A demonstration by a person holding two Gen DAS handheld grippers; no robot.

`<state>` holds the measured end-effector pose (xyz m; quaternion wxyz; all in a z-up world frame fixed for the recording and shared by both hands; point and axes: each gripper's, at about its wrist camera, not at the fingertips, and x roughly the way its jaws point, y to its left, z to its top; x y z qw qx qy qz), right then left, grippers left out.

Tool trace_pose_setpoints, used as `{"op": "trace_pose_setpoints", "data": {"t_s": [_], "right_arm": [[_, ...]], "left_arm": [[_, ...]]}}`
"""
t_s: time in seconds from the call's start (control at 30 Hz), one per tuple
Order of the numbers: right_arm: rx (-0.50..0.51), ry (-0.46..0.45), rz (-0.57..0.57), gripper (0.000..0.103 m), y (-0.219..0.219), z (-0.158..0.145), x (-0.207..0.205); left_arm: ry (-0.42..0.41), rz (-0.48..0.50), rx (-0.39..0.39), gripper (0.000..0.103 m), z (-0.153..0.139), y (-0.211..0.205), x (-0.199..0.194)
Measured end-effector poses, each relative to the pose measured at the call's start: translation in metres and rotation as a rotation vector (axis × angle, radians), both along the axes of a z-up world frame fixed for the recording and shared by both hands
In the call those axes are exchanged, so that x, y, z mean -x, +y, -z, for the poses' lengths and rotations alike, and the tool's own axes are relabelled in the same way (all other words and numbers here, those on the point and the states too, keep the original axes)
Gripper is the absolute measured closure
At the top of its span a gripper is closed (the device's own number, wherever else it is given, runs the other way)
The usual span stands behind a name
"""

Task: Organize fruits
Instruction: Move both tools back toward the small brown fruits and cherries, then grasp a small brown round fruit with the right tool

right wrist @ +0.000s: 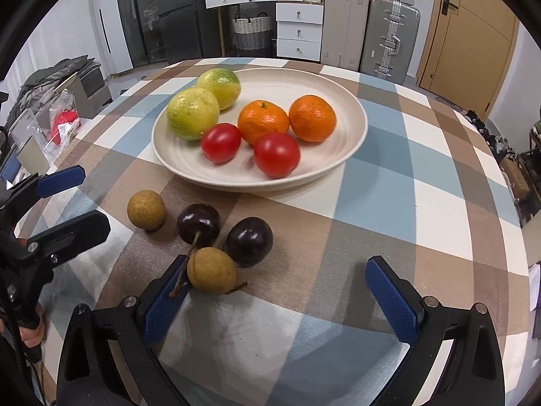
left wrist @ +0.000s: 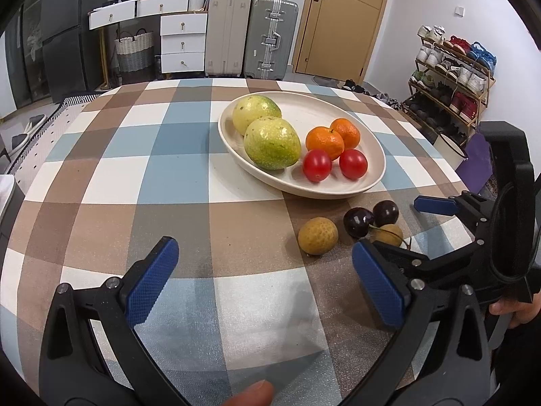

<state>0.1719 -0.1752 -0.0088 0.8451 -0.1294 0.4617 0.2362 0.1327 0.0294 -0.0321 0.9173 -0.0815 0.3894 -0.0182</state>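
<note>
Hovering wide open and empty over the checked tabletop (right wrist: 389, 182), right gripper (right wrist: 287, 291) with a longan (right wrist: 211, 270) touching its left finger, two cherries (right wrist: 249, 242) just beyond, left gripper (left wrist: 267, 277) likewise open, plate (left wrist: 338, 189) of fruit farther back.

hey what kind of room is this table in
Most likely a lived-in home, an entry or dining area: a shoe rack by the door, suitcases against the wall, fruit on a checked tablecloth.
</note>
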Motion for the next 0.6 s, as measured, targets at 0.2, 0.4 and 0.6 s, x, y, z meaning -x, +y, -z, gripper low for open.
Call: {"op": "trace_pose_setpoints", "data": {"t_s": [0.2,0.4,0.6], "right_arm": [[0.003,0.001,0.023,0.0,-0.013,0.0,-0.002],[0.004,0.002,0.032,0.001,-0.024,0.0,0.001],[0.0,0.002,0.029,0.001,-0.031,0.0,0.002]], "left_arm": [[0.003,0.002,0.001,0.001,0.0,0.0,0.0],[0.006,-0.004,0.004,0.001,0.002,-0.001,-0.001],[0.014,0.0,0.002,0.001,0.003,-0.002,-0.002]]}}
